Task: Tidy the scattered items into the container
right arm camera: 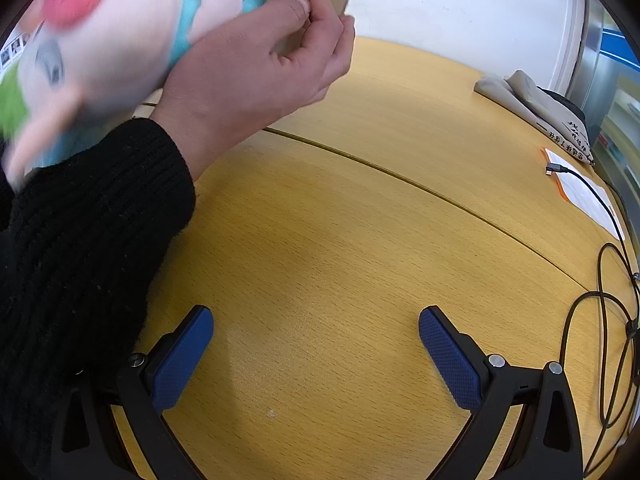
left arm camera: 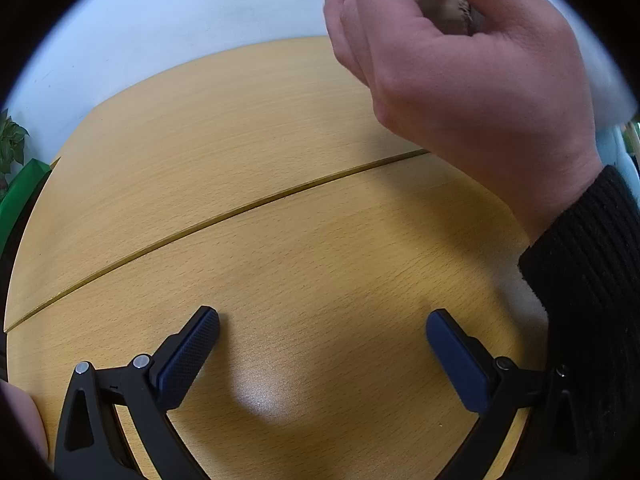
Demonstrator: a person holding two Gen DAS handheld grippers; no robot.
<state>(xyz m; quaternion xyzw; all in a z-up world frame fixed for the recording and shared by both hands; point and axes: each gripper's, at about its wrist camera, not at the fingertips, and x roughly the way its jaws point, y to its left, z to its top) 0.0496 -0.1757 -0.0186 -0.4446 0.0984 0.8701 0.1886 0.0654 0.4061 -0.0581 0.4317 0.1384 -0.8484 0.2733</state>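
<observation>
Left gripper [left arm camera: 322, 330] hovers over the wooden table [left arm camera: 280, 220], its fingers spread wide with nothing between the pads; right gripper [right arm camera: 316, 330] likewise wide open and empty above the same tabletop. Ahead of the left fingers and up to their right, a bare hand [left arm camera: 460, 80] in a black knit sleeve [left arm camera: 592, 280] pinches a brown cardboard piece [left arm camera: 448, 4]; in the right wrist view this hand sits ahead and left of the fingers, thumb on the cardboard edge. A pink plush pig [right arm camera: 100, 40] with teal clothing lies blurred behind the forearm, far left of the right fingers; whether it rests inside a container cannot be told. Far right: folded cloth bag [right arm camera: 532, 108], paper sheet [right arm camera: 584, 192], black cable [right arm camera: 604, 320].
</observation>
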